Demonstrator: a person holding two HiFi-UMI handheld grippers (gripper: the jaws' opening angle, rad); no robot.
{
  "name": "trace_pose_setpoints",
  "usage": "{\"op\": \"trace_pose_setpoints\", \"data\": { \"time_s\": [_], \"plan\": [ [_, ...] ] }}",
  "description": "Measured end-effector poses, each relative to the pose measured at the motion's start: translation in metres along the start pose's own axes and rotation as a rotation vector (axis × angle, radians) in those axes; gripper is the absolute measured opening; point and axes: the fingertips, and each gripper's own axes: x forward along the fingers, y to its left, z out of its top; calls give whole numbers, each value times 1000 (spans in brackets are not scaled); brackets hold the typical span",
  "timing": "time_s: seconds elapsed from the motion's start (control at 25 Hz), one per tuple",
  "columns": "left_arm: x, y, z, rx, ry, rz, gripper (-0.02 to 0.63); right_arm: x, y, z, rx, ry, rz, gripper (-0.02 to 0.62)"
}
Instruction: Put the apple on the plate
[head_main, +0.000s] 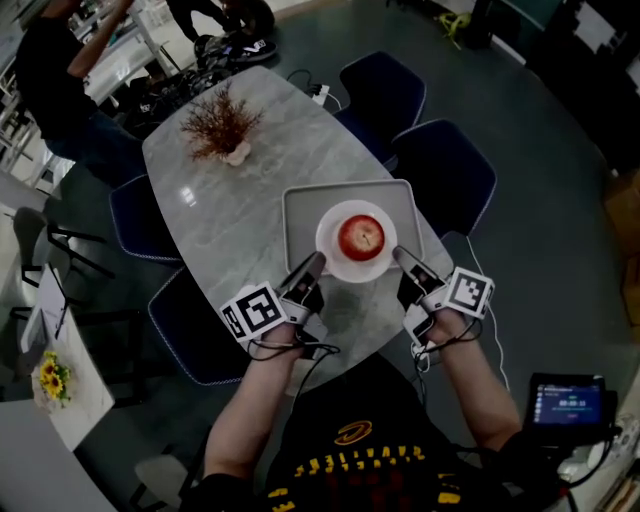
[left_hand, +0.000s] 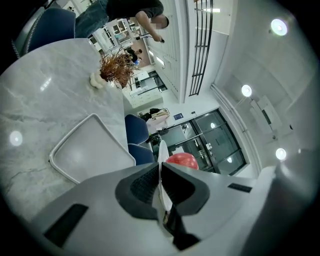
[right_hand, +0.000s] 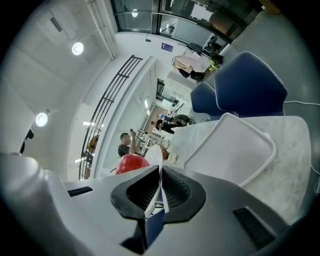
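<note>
You had the red apple (head_main: 361, 236) sitting in the middle of the white plate (head_main: 330, 250), so the placing the task asks for looked done. The plate lay over the near part of the grey tray (head_main: 300, 210) on the marble table (head_main: 230, 210). Your left gripper (head_main: 314, 263) was clamped on the plate's left rim and your right gripper (head_main: 400, 256) on its right rim. Each gripper view showed the thin white edge of the plate (left_hand: 161, 165) (right_hand: 154, 156) pinched between the ribbed pads, with the apple (left_hand: 182, 160) (right_hand: 131, 163) rising just beyond the jaws. Whether you held the plate slightly off the tray or it rested on it could not be told from these views. What was left, by my reading, was small: make sure the plate sat flat and steady, then let go of both rims evenly so the apple did not roll.
</note>
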Motion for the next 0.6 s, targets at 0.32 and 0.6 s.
{"op": "trace_pose_setpoints", "data": {
  "time_s": [0.32,0.6],
  "plan": [
    [20,25,13,-43,0,47,20,26,-20,11,36,37,-59,29],
    [71,57,26,-65,5,105,20,60,-58,43,71,77,-79,28]
  ]
}}
